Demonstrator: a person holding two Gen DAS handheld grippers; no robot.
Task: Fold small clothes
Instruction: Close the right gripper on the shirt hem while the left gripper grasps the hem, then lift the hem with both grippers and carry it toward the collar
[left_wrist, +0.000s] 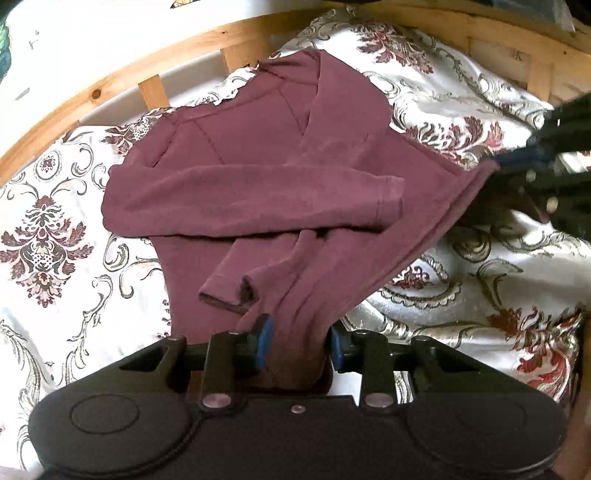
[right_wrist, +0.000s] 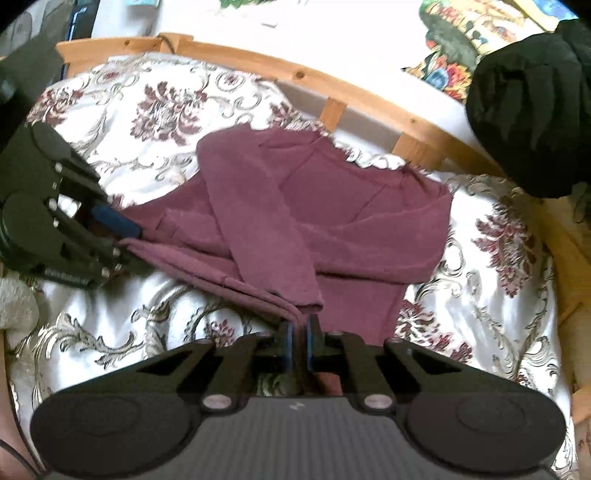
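A maroon long-sleeved sweater (left_wrist: 258, 184) lies on a floral bedspread (left_wrist: 55, 229) with both sleeves crossed over its body. In the left wrist view my left gripper (left_wrist: 300, 343) is shut on a bunched part of the near hem, and cloth fills the gap between its blue pads (left_wrist: 264, 341). At the right of that view my right gripper (left_wrist: 513, 160) pinches the hem's other corner, pulled taut and lifted. In the right wrist view the right gripper (right_wrist: 300, 330) is shut tight on the thin edge of the sweater (right_wrist: 351, 221). The left gripper (right_wrist: 123, 236) holds the hem at the left.
A curved wooden bed frame (left_wrist: 110, 85) (right_wrist: 369, 96) runs behind the sweater. A dark bundle of cloth (right_wrist: 532, 110) sits at the upper right, with a colourful printed item (right_wrist: 450, 48) beside it. The bedspread (right_wrist: 480, 295) is rumpled around the garment.
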